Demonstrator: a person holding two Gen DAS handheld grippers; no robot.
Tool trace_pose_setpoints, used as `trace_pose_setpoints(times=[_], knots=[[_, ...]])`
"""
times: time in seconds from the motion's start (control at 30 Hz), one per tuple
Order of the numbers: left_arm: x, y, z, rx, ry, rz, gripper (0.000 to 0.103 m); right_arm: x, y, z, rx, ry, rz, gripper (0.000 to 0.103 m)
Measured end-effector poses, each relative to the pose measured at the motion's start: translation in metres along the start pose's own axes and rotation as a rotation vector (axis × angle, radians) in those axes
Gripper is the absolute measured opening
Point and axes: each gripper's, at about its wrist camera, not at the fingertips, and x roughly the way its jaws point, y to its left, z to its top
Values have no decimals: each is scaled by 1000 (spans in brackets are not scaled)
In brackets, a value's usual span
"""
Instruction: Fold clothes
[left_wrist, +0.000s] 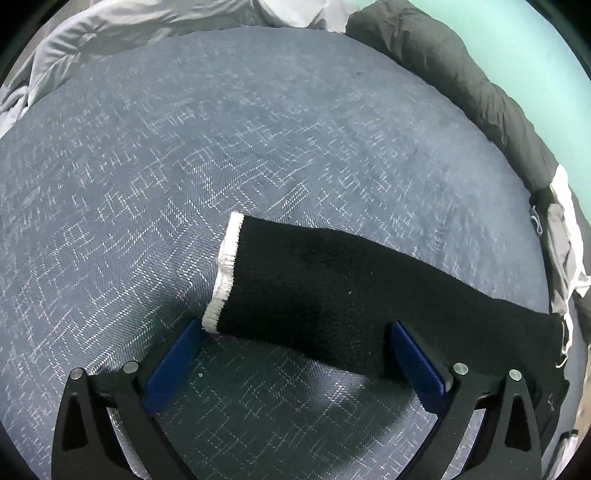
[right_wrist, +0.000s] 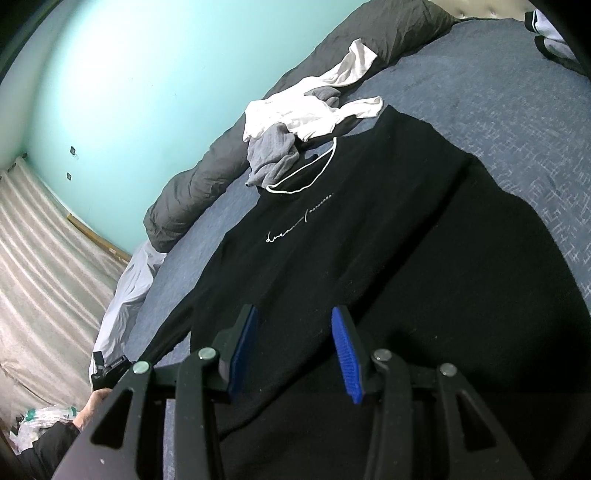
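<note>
1. Two grippers work over a black sweatshirt (right_wrist: 369, 229) spread flat on a blue-grey patterned bedspread (left_wrist: 221, 129).
2. From the left wrist, one black sleeve (left_wrist: 325, 280) with a white ribbed cuff (left_wrist: 223, 269) lies out across the bedspread.
3. Left gripper (left_wrist: 295, 354) has its jaws spread wide; the sleeve's near edge lies between the blue pads, which do not press on it.
4. Right gripper (right_wrist: 295, 343) stands part-way apart above the sweatshirt's body; whether its pads touch the cloth cannot be told, and nothing is clamped between them.
5. White script lettering (right_wrist: 291, 227) runs across the sweatshirt's chest, and a white neck trim (right_wrist: 314, 173) loops above it.
6. Lying partly on the collar end is a crumpled heap of white and grey clothes (right_wrist: 295, 125), covering the neckline's far side.
7. Beyond it a dark grey duvet (right_wrist: 207, 177) is bunched along the bed's edge against a mint-green wall (right_wrist: 147, 92).
8. Pale grey bedding (left_wrist: 92, 40) lies rumpled at the far side in the left wrist view.
9. Low left in the right wrist view, a hand (right_wrist: 90, 408) with a dark sleeve shows.
</note>
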Motion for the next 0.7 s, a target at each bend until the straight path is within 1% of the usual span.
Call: trace_pose_setpoints(times=[0.07,0.1,0.17,0.2,0.27,0.3,0.33,0.37,0.43,0.47,0.57,0.7], knots=[[-2,-1,0,9,-12,6,89,0,0,0,2,-1,0,43],[-3,-2,0,13,-16,8,86,0,0,0,2,-1,0,43],[-5,-1,1,15,-23,2,70,-1,-1,0,4,-2,-1,43],[-7,-1,2,19,-26,-9,66,-1,-1,0,5,-2,-1,43],[-9,-1,3,29,-26,-42,47,0,-1,0,6,-1,-2,43],[-9,-3,3,37,-22,-58,41,0,-1,0,7,-1,-2,43],[-9,-5,3,45,-17,-72,27,0,-1,0,8,0,-2,43],[-8,-9,4,57,-13,-80,18,0,-1,0,9,0,-2,43],[-11,-17,2,90,-23,-62,16,1,-1,0,10,1,-2,43],[-12,-19,2,96,-27,-64,14,1,-2,0,12,1,-2,43],[-19,-22,4,98,-42,-74,12,0,-3,1,19,1,-2,43],[-35,-28,7,126,-69,-84,12,0,-6,2,34,1,0,43]])
